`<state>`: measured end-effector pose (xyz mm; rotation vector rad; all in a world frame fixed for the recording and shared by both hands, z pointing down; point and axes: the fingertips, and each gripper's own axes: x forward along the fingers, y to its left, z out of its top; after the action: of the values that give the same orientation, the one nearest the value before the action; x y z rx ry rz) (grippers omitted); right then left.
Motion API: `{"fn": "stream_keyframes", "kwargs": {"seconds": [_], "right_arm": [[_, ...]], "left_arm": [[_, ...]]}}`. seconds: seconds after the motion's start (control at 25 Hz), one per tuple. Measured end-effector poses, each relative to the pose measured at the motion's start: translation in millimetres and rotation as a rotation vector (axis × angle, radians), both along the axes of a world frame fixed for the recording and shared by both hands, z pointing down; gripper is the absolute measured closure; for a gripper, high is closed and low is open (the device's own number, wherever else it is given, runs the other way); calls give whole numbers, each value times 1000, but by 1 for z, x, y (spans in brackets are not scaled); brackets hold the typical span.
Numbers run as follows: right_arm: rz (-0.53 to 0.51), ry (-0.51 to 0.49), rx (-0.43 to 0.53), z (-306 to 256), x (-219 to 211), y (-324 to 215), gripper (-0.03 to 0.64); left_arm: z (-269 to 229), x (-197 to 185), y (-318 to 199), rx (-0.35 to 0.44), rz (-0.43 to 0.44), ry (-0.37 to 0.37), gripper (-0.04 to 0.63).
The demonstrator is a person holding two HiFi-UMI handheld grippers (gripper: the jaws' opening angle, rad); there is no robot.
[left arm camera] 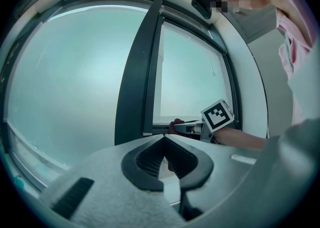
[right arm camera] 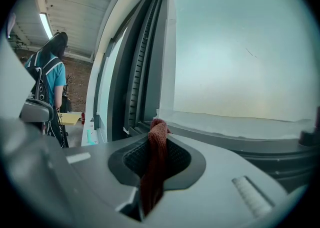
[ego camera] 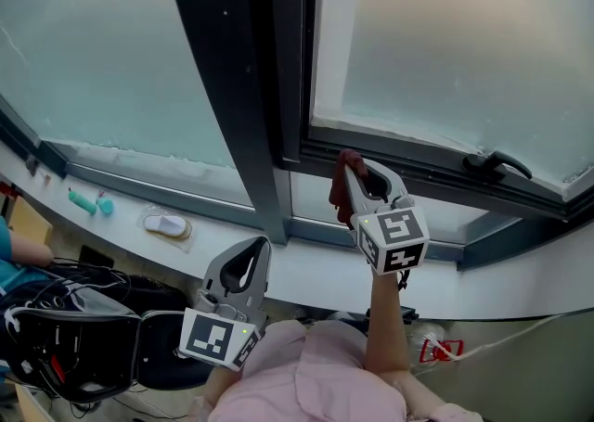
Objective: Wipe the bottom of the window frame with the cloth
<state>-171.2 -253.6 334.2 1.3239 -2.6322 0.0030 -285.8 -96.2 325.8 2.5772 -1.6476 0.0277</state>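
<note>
A dark red cloth (ego camera: 345, 184) is pinched in my right gripper (ego camera: 357, 170), which is shut on it and held up at the lower rail of the dark window frame (ego camera: 418, 162), near its left corner. In the right gripper view the cloth (right arm camera: 156, 159) hangs down between the jaws, its top bunched just before the frame's bottom edge (right arm camera: 240, 139). My left gripper (ego camera: 257, 246) is lower and to the left, over the white sill (ego camera: 306, 267), shut with nothing in it. From the left gripper view, my left gripper (left arm camera: 163, 139) points toward the right gripper (left arm camera: 192, 128) and the cloth (left arm camera: 176, 123).
A thick dark mullion (ego camera: 237, 68) divides the frosted panes. A black window handle (ego camera: 497, 165) sits on the frame to the right. On the sill at left lie a teal object (ego camera: 88, 202) and a white object (ego camera: 165, 224). A black chair with cables (ego camera: 74, 337) stands below left.
</note>
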Motion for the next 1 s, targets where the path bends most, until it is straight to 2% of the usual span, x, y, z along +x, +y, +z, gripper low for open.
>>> {"fn": "stream_keyframes", "kwargs": {"seconds": [1.0], "right_arm": [[41, -27, 0, 2, 43, 2, 568]], "left_arm": [[2, 33, -2, 11, 51, -13, 598]]}}
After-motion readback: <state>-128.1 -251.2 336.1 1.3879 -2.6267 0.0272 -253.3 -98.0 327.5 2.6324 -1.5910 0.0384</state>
